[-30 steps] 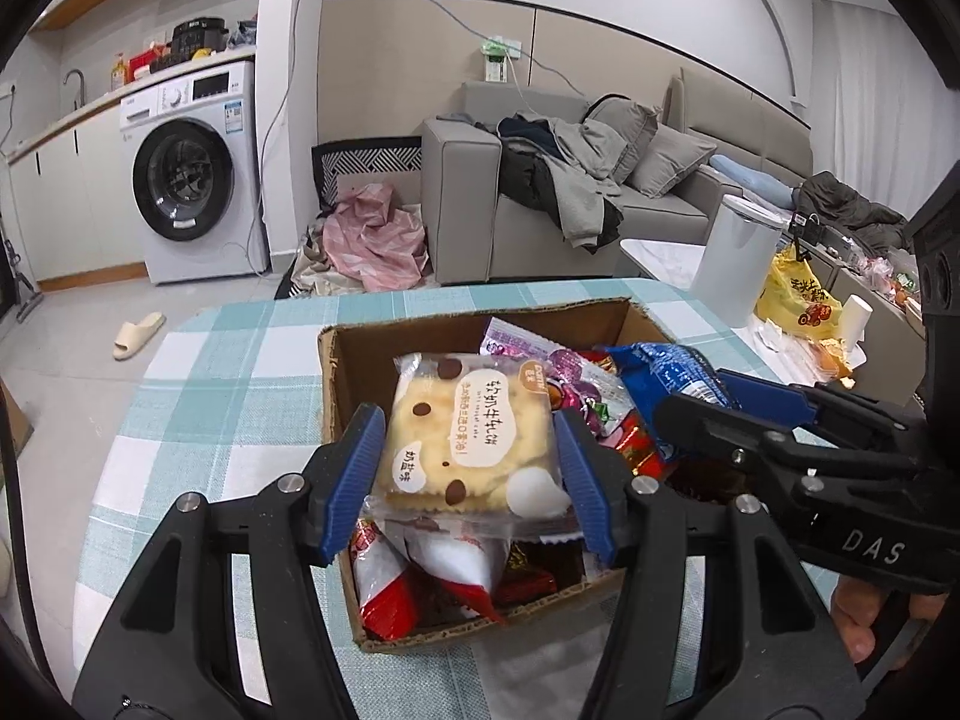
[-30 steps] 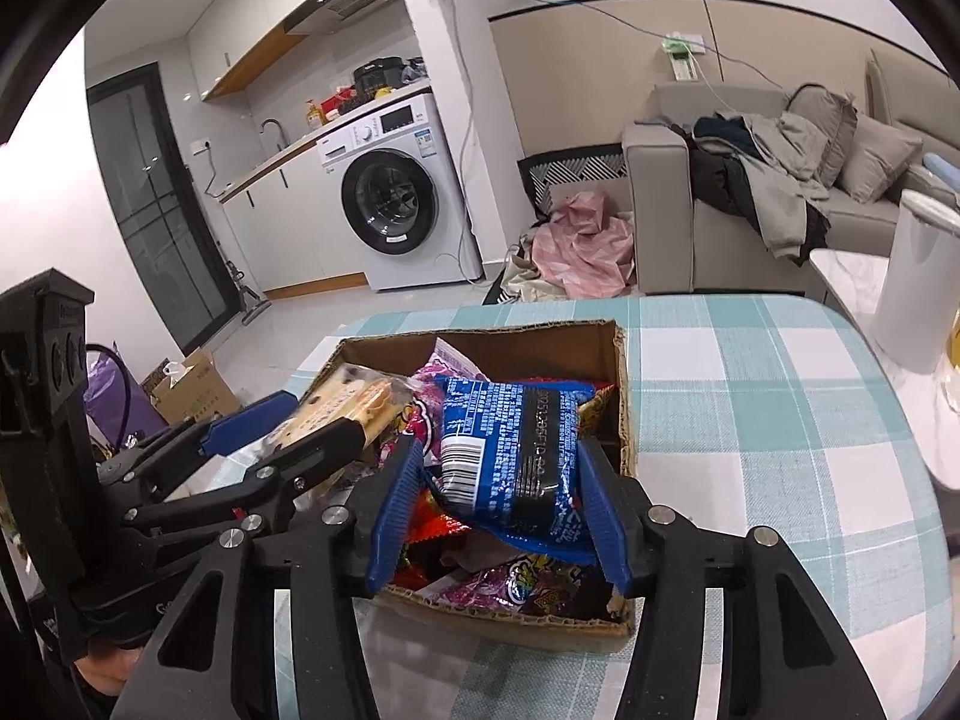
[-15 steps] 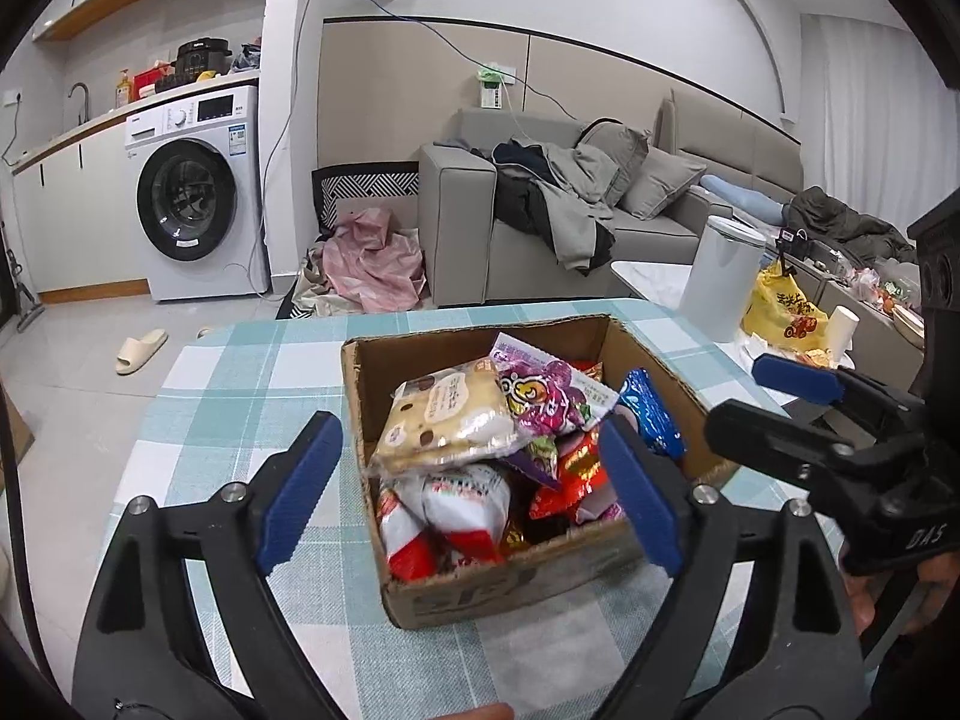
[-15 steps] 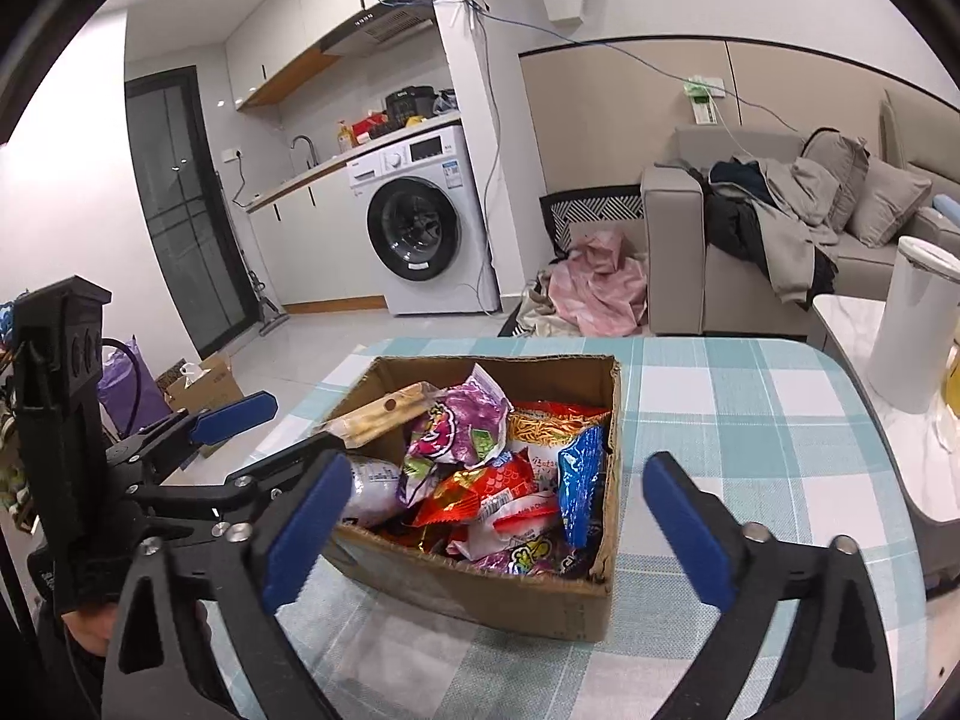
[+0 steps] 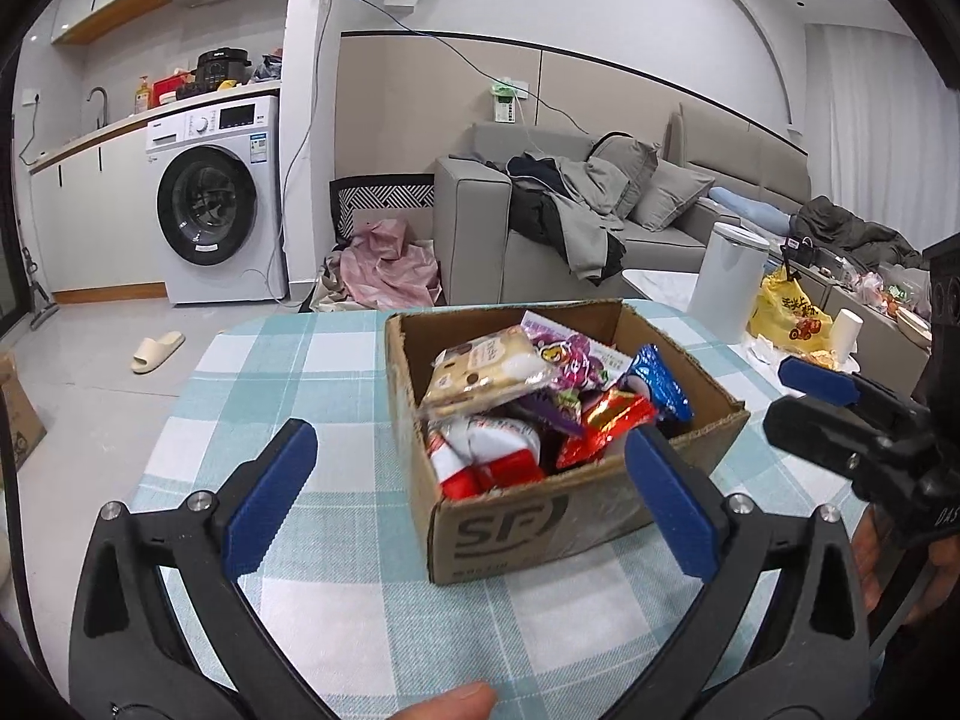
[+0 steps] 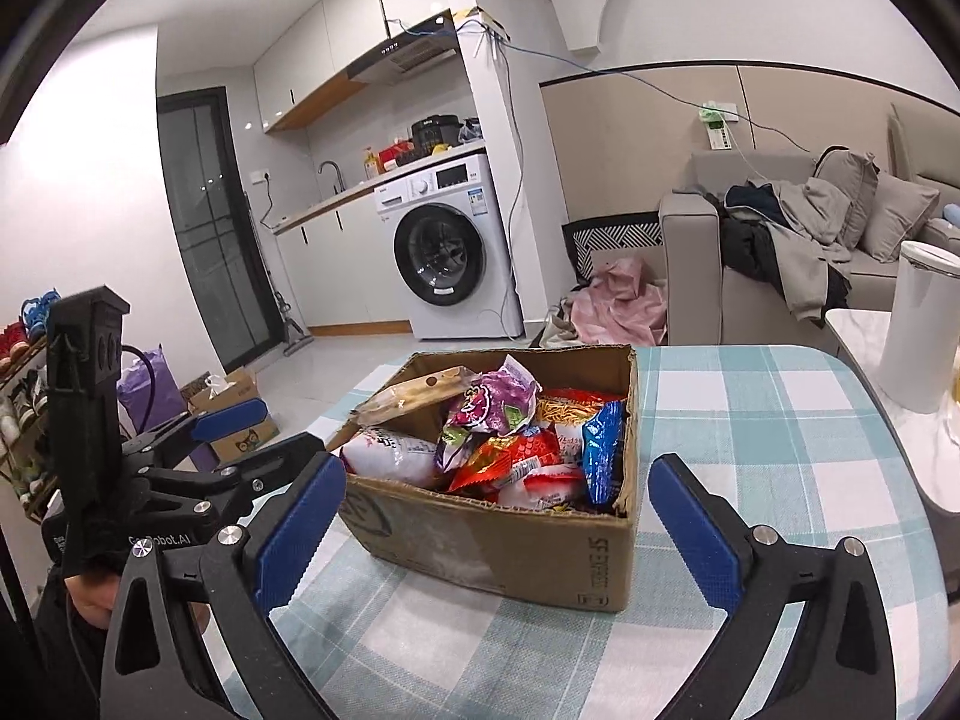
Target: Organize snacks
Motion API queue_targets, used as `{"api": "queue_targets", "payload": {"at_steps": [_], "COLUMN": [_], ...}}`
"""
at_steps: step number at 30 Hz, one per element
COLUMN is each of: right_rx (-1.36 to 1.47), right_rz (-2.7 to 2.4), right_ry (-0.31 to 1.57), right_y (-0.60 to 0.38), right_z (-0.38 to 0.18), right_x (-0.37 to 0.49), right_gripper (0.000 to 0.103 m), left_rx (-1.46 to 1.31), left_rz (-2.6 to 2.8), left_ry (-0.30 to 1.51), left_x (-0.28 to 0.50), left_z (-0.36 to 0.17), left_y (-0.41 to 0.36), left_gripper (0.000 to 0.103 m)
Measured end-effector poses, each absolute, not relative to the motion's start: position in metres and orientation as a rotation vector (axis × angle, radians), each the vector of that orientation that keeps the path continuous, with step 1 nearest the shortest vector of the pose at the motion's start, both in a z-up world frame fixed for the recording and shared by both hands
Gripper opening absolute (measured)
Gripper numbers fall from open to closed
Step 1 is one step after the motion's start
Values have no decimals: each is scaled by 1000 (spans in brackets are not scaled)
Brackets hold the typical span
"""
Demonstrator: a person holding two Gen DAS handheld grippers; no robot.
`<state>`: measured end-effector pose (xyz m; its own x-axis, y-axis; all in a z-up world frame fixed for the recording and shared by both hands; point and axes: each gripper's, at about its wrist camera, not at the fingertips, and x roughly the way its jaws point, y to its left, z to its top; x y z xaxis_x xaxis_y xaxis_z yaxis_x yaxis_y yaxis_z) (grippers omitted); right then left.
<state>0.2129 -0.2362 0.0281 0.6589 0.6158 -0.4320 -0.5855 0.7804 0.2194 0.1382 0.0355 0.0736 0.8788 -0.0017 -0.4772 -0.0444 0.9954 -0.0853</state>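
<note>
My left gripper (image 5: 471, 489) was opening, nothing between its jaws; my right gripper (image 6: 498, 516) stood wide and empty. The snacks (image 6: 510, 438) lay piled in the box (image 5: 540, 525) on the table (image 5: 288, 372).

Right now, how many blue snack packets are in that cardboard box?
1 that I can see: a blue packet standing on edge against the right wall of the cardboard box, beside the red ones. Others may be buried underneath.
</note>
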Motion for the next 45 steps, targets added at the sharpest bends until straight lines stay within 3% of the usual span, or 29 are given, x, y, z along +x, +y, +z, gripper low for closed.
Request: {"api": "queue_targets", "payload": {"at_steps": [24,45], "right_rx": [21,14], "right_rz": [657,616], "right_ry": [415,361], "right_y": [-260,-266], "right_z": [-6,-14], "right_x": [167,159], "right_gripper": [103,103], "left_rx": [-91,-57], "left_rz": [26,51], "left_ry": [434,419], "left_x": [80,74], "left_z": [44,26], "left_y": [31,26], "left_gripper": [102,102]}}
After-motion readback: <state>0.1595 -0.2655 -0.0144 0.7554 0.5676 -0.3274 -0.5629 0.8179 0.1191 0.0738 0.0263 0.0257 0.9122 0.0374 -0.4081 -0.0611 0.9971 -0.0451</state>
